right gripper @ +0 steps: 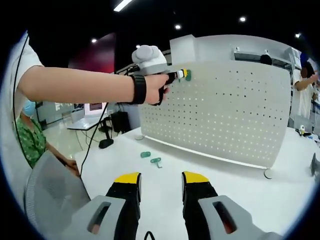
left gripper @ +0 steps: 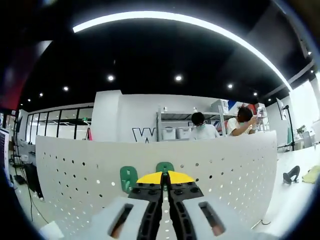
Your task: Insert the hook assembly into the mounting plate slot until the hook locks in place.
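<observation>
White perforated metal panel (left gripper: 225, 165) meets the green plastic hook (left gripper: 164, 167) pinched in my left gripper (left gripper: 165, 179), not visibly locked; right gripper (right gripper: 160, 182) gapes empty.

A dark ceiling (left gripper: 150, 55) carried a long curved light strip (left gripper: 200, 25) at twelve o'clock and small round spotlights (left gripper: 178, 78) below it. A white wall (left gripper: 145, 115) stood behind, with black-framed windows (left gripper: 55, 122) at nine o'clock and metal shelving (left gripper: 180, 125) holding bins. A white table (right gripper: 165, 180) spread below; an office chair (right gripper: 55, 200) sat at seven o'clock.
</observation>
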`<control>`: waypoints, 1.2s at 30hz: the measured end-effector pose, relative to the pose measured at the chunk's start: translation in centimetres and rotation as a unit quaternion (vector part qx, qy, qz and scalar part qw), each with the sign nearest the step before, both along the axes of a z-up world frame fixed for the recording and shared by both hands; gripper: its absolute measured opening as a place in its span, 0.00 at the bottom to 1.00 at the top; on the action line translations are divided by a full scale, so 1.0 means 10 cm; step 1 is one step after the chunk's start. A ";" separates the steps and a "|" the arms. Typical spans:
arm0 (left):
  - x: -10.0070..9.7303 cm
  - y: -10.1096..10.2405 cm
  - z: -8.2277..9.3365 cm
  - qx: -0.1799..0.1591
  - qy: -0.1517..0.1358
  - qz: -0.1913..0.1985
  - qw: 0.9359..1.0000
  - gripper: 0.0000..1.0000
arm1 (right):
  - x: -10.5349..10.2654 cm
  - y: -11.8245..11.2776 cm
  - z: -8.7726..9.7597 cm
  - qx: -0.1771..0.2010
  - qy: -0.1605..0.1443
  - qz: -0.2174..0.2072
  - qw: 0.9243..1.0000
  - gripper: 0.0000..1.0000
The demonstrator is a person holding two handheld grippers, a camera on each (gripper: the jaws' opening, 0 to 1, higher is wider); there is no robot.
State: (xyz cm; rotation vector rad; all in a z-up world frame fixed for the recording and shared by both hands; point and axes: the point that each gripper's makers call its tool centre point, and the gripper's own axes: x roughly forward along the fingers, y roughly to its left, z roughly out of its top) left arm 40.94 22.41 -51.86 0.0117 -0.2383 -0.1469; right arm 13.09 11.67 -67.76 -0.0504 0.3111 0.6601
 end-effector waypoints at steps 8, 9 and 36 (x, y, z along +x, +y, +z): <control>0.01 -0.02 0.00 0.003 -0.002 0.001 1.000 0.03 | 0.00 -0.02 -0.01 0.001 0.001 -0.002 1.000 0.32; 0.02 -0.02 0.00 0.011 -0.001 0.003 1.000 0.03 | 0.00 -0.02 -0.01 0.001 0.001 -0.002 1.000 0.32; 0.02 -0.08 -0.04 0.040 0.023 -0.020 0.999 0.05 | 0.01 0.03 0.00 0.003 0.000 0.003 1.000 0.32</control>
